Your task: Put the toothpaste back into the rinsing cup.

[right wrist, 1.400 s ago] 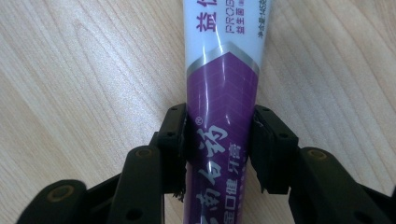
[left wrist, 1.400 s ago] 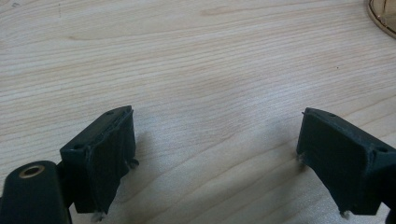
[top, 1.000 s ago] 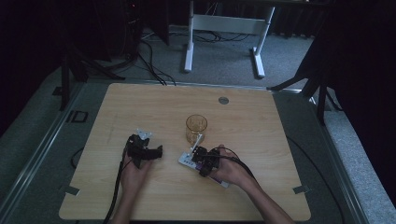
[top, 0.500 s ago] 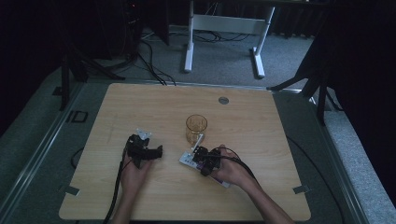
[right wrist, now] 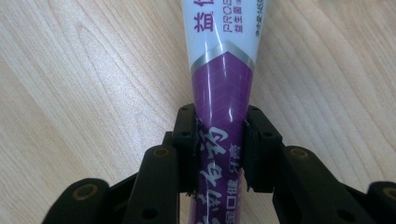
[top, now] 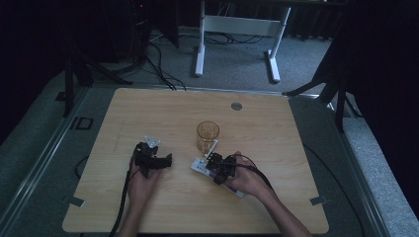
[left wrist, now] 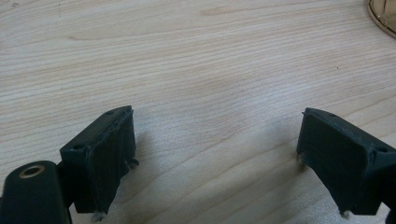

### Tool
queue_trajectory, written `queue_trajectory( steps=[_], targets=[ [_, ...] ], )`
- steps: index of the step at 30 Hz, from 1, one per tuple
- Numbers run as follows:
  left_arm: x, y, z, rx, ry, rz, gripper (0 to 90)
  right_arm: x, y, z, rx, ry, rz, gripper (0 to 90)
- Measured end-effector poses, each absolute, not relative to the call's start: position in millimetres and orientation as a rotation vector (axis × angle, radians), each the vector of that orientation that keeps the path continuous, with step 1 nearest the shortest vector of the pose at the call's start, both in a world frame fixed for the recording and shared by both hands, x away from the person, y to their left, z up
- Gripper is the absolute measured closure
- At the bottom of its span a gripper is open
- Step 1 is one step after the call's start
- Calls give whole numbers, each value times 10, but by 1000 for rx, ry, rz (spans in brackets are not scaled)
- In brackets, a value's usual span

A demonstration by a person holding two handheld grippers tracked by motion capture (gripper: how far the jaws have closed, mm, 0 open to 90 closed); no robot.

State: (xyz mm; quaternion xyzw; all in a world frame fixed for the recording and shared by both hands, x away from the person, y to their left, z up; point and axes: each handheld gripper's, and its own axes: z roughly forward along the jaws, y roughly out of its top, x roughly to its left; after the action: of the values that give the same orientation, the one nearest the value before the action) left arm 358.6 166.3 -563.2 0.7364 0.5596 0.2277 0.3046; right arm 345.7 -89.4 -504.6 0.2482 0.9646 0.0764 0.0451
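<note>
A purple and white toothpaste tube (right wrist: 219, 70) lies flat on the wooden table (top: 276, 128), just in front of an amber glass (top: 207, 136). My right gripper (right wrist: 219, 126) is shut on the tube's purple end, with both pads pressing its sides. In the high view the right gripper (top: 216, 163) sits right of centre, and the tube (top: 200, 166) pokes out to its left. My left gripper (top: 165, 160) rests left of the glass, its jaws pointing right. In its own view the left gripper (left wrist: 217, 135) is open over bare wood, and the glass rim (left wrist: 383, 16) shows at the top right.
A small round metal disc (top: 236, 106) is set into the table's far side. A thin pale strip (top: 214, 147) leans by the glass's base. Beyond the table, white desk legs (top: 200, 49) and cables lie on the grey floor. Bare wood surrounds both hands.
</note>
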Motion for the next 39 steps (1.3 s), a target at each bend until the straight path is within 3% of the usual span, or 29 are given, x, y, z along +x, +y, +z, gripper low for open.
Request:
queue_trajectory(
  steps=[39],
  targets=[
    [3586, 1663, -5633, 1949, 1482, 603, 119, 3473, -1043, -4661, 822, 2839, 517, 701]
  ],
)
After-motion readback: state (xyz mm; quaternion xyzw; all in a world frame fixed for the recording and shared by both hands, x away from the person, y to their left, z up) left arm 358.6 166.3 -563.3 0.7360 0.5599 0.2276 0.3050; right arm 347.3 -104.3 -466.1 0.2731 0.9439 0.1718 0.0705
